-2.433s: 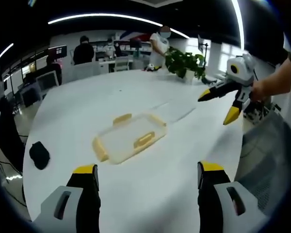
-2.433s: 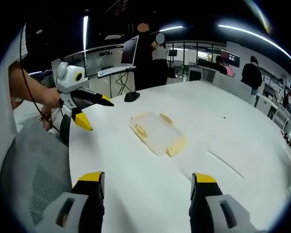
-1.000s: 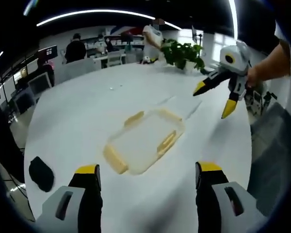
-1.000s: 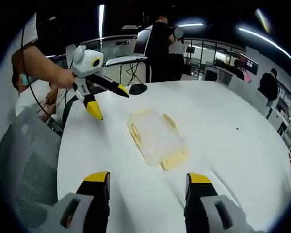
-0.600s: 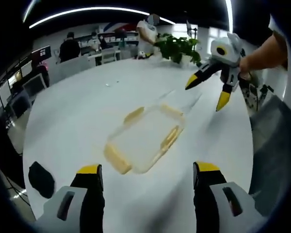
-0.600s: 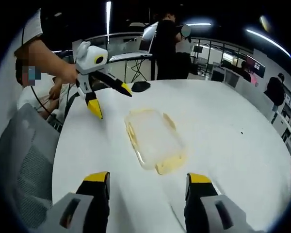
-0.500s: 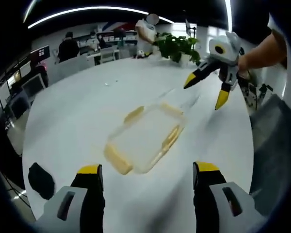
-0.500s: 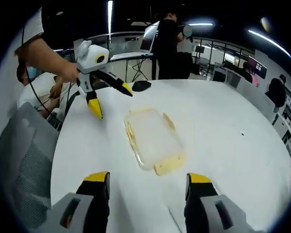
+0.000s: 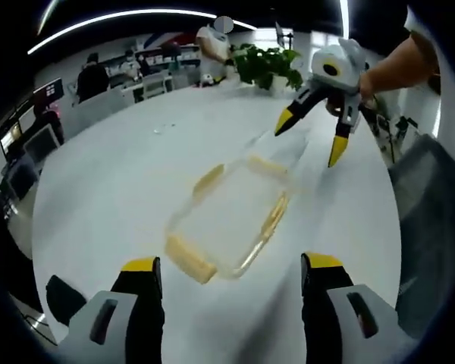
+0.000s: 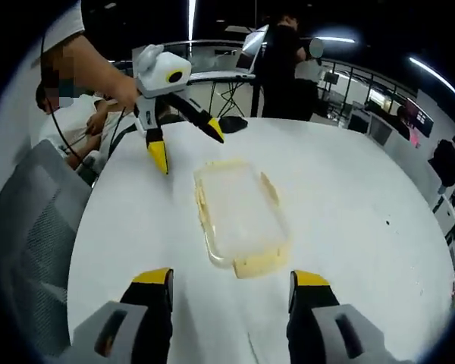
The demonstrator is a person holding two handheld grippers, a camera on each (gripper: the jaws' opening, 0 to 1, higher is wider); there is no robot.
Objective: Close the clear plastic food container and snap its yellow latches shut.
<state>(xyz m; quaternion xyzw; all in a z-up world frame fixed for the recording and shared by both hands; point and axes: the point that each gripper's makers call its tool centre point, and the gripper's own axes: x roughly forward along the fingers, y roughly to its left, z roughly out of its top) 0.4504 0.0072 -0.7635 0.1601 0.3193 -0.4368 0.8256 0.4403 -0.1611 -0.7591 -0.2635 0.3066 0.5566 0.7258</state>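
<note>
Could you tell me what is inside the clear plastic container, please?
The clear plastic container with yellow latches looks empty; the white table shows through it. The walls blur, so small contents cannot be ruled out.

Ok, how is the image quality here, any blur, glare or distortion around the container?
Left gripper view: strong fisheye bend, the clear container is soft with motion blur, and ceiling light strips glare at the top. Right gripper view: sharper, the container and the left gripper read clearly against the bright white table; straight edges curve outward.

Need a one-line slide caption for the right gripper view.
Both open grippers approach a clear container on the white table.
</note>
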